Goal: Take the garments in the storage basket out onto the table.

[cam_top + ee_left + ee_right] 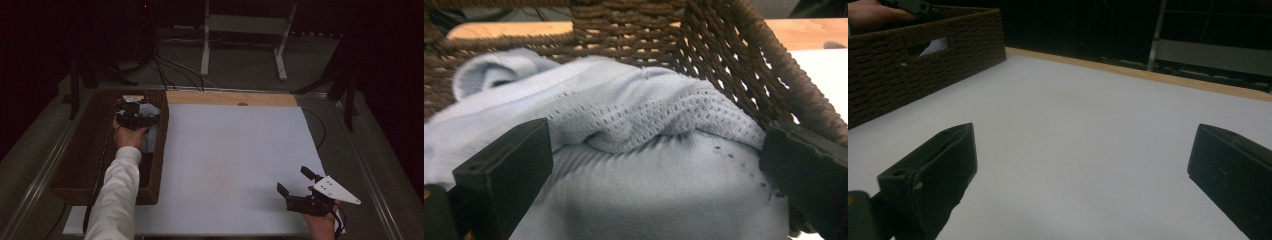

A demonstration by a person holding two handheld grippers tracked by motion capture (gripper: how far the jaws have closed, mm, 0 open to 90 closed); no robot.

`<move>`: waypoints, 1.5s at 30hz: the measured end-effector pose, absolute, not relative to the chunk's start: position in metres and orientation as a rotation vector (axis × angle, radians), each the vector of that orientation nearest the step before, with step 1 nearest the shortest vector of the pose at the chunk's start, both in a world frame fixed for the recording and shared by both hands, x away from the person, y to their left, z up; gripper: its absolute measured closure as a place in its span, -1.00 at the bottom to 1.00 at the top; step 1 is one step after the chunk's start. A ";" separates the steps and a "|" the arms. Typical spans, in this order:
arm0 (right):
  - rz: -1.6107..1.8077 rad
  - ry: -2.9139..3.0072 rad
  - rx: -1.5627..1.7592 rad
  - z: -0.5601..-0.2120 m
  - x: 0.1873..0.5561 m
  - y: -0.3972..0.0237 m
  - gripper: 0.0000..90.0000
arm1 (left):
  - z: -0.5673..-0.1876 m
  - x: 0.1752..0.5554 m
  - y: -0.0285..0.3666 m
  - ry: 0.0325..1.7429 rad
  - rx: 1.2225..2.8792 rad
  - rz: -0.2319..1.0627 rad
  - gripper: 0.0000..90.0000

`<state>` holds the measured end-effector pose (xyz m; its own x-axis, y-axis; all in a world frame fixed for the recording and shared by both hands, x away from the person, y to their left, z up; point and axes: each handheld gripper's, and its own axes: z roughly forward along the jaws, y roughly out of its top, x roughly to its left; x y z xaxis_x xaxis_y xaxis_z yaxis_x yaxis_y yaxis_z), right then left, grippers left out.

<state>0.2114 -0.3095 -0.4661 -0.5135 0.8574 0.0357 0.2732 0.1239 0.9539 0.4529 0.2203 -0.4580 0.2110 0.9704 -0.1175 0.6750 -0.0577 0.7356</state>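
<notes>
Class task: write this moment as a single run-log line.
left tool: open, over light blue knit garment in wicker basket | right tool: open, above white table

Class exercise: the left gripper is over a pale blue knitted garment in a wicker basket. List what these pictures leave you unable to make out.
- Knitted garment: its type and full shape; bunched, cut off by the left gripper view's edges, and covered in the high view by the left gripper.
- Wicker basket: its near floor, lost in shadow in the high view.
- Right gripper: its body, below the right gripper view's edge.
</notes>
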 end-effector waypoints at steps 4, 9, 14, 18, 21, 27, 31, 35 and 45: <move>1.402 1.868 1.086 -0.466 0.211 -0.309 -1.00 | -0.460 0.454 0.218 1.532 1.835 0.554 -0.94; 1.402 1.865 1.091 -0.466 0.211 -0.309 -1.00 | -0.462 0.455 0.218 1.550 1.845 0.526 -0.89; 1.401 1.866 1.091 -0.466 0.211 -0.309 -1.00 | -0.464 0.455 0.218 1.553 1.880 0.470 -0.58; 1.400 1.866 1.091 -0.466 0.211 -0.310 -1.00 | -0.468 0.456 0.215 1.551 1.964 0.432 -0.25; 1.398 1.866 1.092 -0.466 0.211 -0.310 -1.00 | -0.468 0.456 0.215 1.558 1.993 0.403 0.12; 1.398 1.865 1.092 -0.466 0.211 -0.310 -1.00 | -0.465 0.455 0.218 1.576 2.017 0.387 0.66; 1.398 1.862 1.095 -0.466 0.211 -0.311 -1.00 | -0.462 0.453 0.219 1.566 2.019 0.382 0.68; 1.399 1.859 1.097 -0.466 0.211 -0.312 -1.00 | -0.457 0.451 0.221 1.561 2.015 0.388 0.69; 1.403 1.859 1.097 -0.466 0.211 -0.312 -1.00 | -0.445 0.444 0.230 1.552 1.985 0.381 0.69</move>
